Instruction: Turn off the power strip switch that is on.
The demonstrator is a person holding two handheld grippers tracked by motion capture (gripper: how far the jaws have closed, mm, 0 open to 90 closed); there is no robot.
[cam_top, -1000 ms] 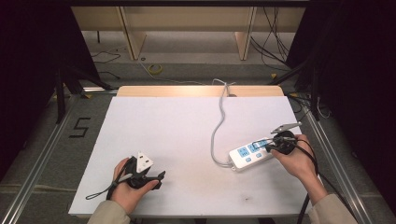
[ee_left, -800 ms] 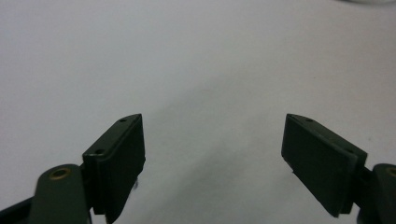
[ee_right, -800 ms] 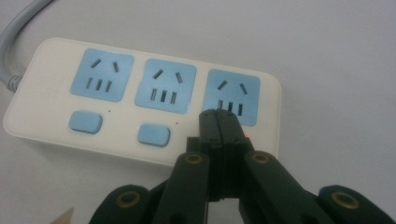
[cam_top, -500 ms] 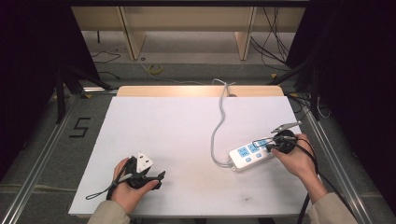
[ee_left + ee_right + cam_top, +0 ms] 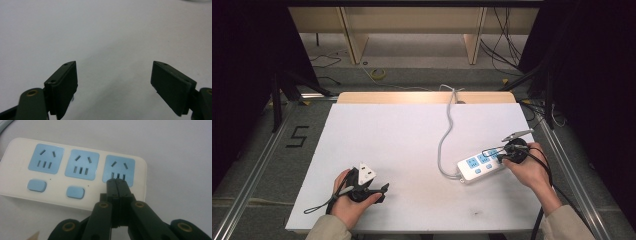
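Note:
A white power strip (image 5: 478,167) with three blue sockets lies at the right of the white table (image 5: 397,130). Its grey cable (image 5: 445,142) runs to the far edge. My right gripper (image 5: 500,157) is shut with nothing between its jaws. In the right gripper view its joined tips (image 5: 117,183) rest over the lower edge of the third socket on the power strip (image 5: 75,152); two blue buttons show beside them. My left gripper (image 5: 383,189) lies near the front left, pointing right. It is open (image 5: 113,85) over bare tabletop, with nothing between its jaws.
Behind the table, wooden frame legs (image 5: 353,35) stand on a floor strewn with loose cables. A metal rail (image 5: 257,165) runs along each side of the table. A black strap (image 5: 317,207) trails from the left gripper toward the front edge.

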